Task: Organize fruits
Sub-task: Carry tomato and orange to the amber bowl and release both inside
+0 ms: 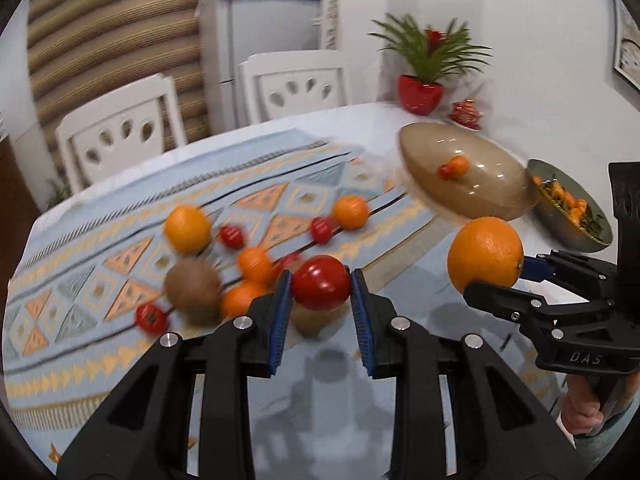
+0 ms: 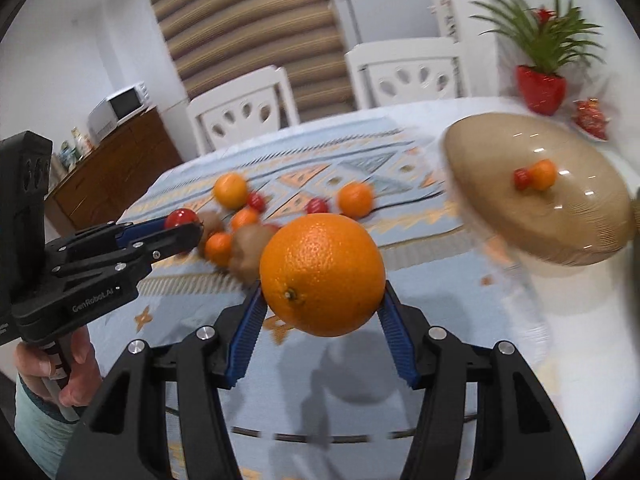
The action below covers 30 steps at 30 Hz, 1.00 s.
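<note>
My left gripper (image 1: 320,284) is shut on a red tomato (image 1: 320,282) and holds it above the table; it also shows in the right wrist view (image 2: 182,224). My right gripper (image 2: 322,304) is shut on a big orange (image 2: 322,274), also lifted; it shows at the right of the left wrist view (image 1: 485,258). Several oranges (image 1: 188,228), small tomatoes (image 1: 231,237) and a kiwi (image 1: 192,286) lie on the patterned cloth (image 1: 100,280). A tan oval bowl (image 1: 492,196) at the right holds a small orange (image 1: 458,165) and a tomato.
A dark green bowl (image 1: 576,236) with oranges and leaves stands right of the tan bowl. A red-potted plant (image 1: 420,92) and a red ornament stand at the table's far right. Two white chairs (image 1: 120,132) stand behind the table.
</note>
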{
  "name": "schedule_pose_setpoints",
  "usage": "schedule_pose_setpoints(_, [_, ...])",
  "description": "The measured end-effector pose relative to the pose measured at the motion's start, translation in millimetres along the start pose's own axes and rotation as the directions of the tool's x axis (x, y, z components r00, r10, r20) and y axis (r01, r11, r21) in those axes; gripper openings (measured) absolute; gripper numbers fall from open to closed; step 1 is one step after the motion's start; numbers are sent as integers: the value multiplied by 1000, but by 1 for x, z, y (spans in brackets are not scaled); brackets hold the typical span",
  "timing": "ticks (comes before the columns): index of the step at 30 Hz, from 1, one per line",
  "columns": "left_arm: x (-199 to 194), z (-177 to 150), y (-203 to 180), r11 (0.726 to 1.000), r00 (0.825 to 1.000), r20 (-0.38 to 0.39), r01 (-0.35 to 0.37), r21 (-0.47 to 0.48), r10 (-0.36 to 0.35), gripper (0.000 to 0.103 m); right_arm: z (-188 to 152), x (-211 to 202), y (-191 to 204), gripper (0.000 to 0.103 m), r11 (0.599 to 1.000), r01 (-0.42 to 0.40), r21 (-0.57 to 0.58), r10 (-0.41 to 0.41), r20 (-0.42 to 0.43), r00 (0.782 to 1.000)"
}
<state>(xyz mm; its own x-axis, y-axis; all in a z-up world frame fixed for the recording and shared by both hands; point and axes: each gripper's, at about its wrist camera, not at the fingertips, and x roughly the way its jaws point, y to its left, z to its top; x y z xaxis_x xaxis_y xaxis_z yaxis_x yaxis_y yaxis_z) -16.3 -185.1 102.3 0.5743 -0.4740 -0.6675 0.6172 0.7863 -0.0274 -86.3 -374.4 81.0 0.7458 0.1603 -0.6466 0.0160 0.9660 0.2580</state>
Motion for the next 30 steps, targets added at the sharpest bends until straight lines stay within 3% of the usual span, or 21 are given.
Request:
schedule_pose_setpoints(5, [16, 36, -42, 997, 998, 14, 59, 56, -60, 28, 21, -26, -38, 55, 996, 78, 50, -80, 41, 996])
schedule_pose_setpoints(9, [43, 70, -74, 986, 987, -7, 159, 57, -159, 28, 42, -47, -76, 56, 979, 175, 106, -183, 79, 980])
schedule_pose_setpoints(11, [66, 86, -85, 968, 967, -54, 250, 35, -248, 28, 50, -50, -95, 56, 966, 214, 142, -226, 73, 971])
schedule_pose_setpoints(14, [95, 101, -98, 945, 940, -97, 328, -9, -327, 28, 57, -42, -132, 56, 953, 194, 234, -209, 43, 977])
schedule_pose_setpoints(19, [130, 108, -114, 934, 926, -127, 353, -46, -356, 28, 60, -15, -171, 56, 921, 210, 327, -205, -52, 977])
schedule_pose_setpoints(27, [159, 105, -124, 937, 922, -169, 344, -52, -348, 29, 54, 3, -183, 56, 903, 250, 350, -219, -126, 968])
schedule_pose_setpoints(30, [164, 101, -125, 937, 923, -165, 343, -63, -349, 29, 50, 7, -186, 56, 900, 222, 376, -187, -129, 974])
